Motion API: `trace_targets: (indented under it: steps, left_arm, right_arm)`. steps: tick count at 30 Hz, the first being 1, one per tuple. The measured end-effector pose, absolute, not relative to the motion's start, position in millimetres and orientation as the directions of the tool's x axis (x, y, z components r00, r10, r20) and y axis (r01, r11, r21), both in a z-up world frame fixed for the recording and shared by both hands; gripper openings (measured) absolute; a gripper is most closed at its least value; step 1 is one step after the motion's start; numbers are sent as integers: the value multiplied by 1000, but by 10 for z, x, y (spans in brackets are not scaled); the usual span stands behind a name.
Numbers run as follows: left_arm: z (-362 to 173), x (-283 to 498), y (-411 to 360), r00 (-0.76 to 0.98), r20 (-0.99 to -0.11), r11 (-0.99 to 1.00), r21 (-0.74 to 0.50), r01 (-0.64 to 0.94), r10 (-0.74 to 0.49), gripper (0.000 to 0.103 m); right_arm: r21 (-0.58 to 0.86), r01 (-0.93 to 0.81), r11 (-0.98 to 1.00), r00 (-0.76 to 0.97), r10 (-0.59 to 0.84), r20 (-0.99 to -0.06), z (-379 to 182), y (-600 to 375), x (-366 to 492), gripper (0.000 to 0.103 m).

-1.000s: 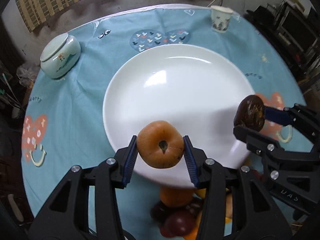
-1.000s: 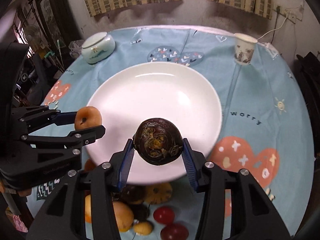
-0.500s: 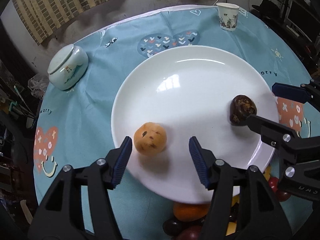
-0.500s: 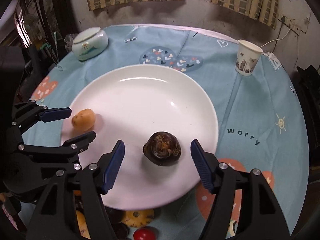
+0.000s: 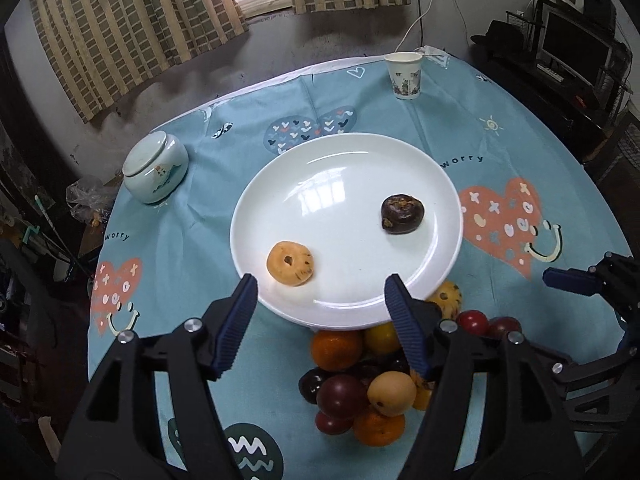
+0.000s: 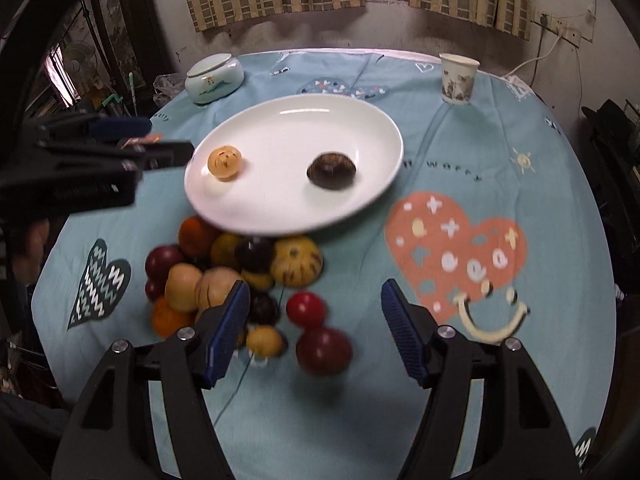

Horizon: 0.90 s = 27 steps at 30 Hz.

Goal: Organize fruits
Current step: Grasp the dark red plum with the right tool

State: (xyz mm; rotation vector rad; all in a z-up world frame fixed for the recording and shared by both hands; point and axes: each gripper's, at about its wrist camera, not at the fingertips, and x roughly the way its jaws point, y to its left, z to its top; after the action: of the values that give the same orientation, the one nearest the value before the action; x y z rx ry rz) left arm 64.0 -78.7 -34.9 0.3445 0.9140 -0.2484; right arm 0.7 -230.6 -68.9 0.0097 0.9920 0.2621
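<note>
A white plate (image 5: 340,148) (image 6: 296,120) sits mid-table on the blue cloth. On it lie an orange-tan fruit (image 5: 290,263) (image 6: 225,163) at the left and a dark brown fruit (image 5: 402,214) (image 6: 331,171) at the right. My left gripper (image 5: 320,284) hangs over the plate's near rim, its jaws opening with nothing between them. A pile of mixed fruits (image 5: 360,380) (image 6: 224,276) lies just in front of the plate. My right gripper (image 6: 315,288) stands open and holds nothing above the pile's right side, over a red fruit (image 6: 306,309).
A pale lidded jar (image 5: 155,172) (image 6: 214,80) stands at the back left and a paper cup (image 5: 404,76) (image 6: 458,79) at the back right. The round table's edge curves close on both sides. Dark furniture surrounds it.
Both grippers let go of their fruits, which now rest on the plate. Both opened wide and drew back from the plate towards the pile.
</note>
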Motion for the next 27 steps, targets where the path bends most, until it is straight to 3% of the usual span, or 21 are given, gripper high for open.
trace_targets:
  steps: [27]
  left_arm:
    - [-138,419,-760,616,-784,922,184,340,-71,71]
  right_arm:
    - [76,-209,975,443,163,-881,-1196,-2337,32,69]
